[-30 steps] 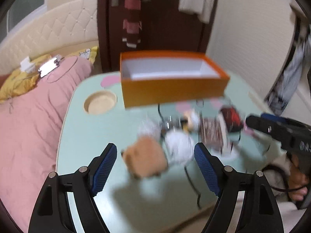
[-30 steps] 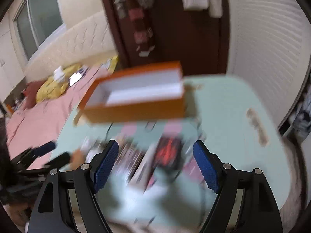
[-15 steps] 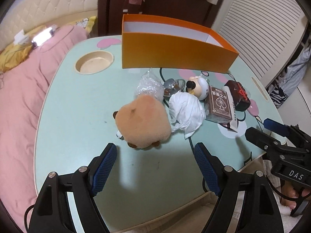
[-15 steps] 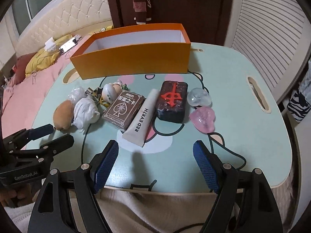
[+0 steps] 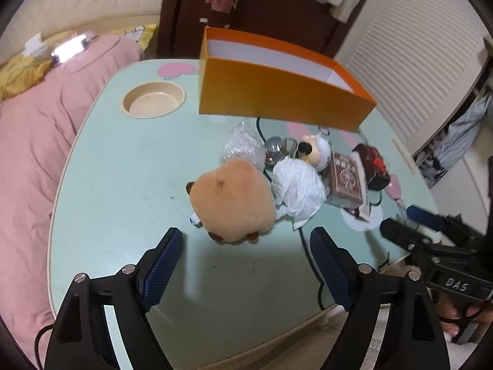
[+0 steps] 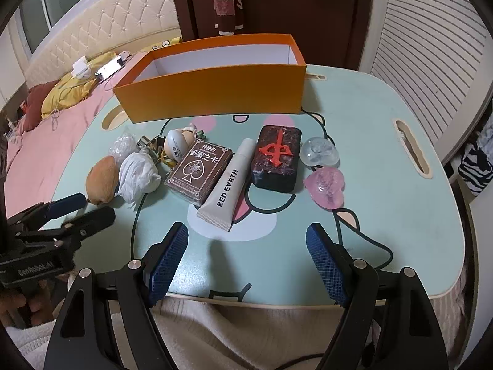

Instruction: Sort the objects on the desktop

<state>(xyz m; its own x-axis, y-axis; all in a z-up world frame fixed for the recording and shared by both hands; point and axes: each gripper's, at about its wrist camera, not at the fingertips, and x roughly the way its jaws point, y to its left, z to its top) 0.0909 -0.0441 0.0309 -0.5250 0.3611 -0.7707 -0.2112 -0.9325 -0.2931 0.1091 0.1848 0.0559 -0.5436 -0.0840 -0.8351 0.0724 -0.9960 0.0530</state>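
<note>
While the mint-green surface [image 6: 385, 141] carries everything, the orange box [image 6: 215, 92] stands at its far side, open on top, its visible inside showing nothing. The objects lie in a row in front of it: plush toy [image 5: 231, 200], mahjong-tile block [image 6: 275, 157], card deck [image 6: 200, 172], white wad [image 5: 299, 185], tube [image 6: 229, 185], two clear trinkets [image 6: 320, 151].

Both the left gripper [image 5: 246, 265] and the right gripper [image 6: 246, 259] hover with jaws spread wide, holding nothing. The plush sits nearest the left jaws; I'd close around its middle, where it's soft.

Only the right view shows the trinkets clearly; only the left shows the round recess [image 5: 154, 100].
</note>
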